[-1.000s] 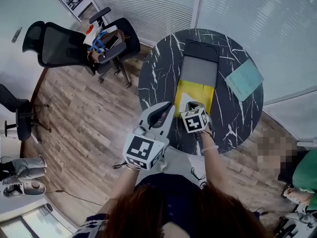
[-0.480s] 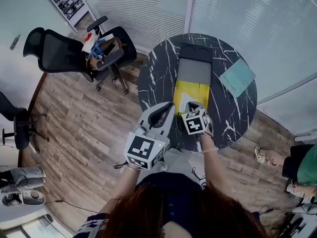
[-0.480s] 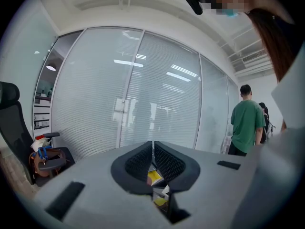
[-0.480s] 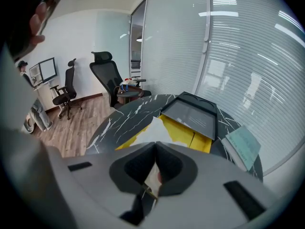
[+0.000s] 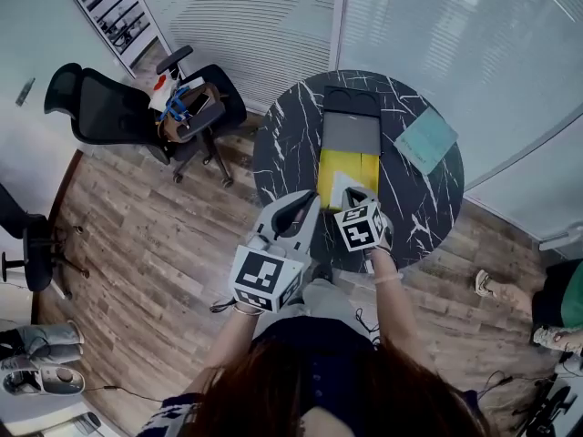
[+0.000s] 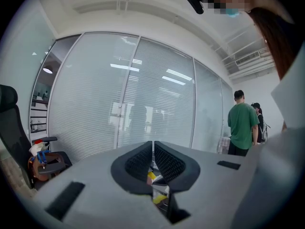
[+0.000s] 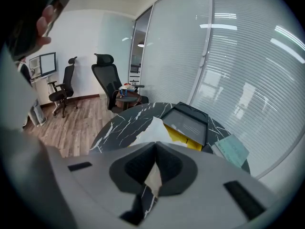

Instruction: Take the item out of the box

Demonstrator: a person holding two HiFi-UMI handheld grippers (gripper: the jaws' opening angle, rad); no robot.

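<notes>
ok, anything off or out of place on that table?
Nothing spilled or damaged. Only the teal booklet lies askew to the yellow box, close to the table rim. The white sheet in the right gripper looks intact.

txt: none legible | labels/brands/nos.: none legible | signs: none legible

A round, dark, marbled surface [image 5: 282, 144] stands on a wood-plank floor [image 5: 155, 244], with a teal booklet [image 5: 424, 140] lying flat near its right edge. A black office chair [image 5: 100, 112] stands well apart to the left, its seat loaded with clutter [image 5: 182, 98]. A person in a green shirt [image 6: 242, 128] stands beside the glass wall with blinds [image 5: 255, 16].
</notes>
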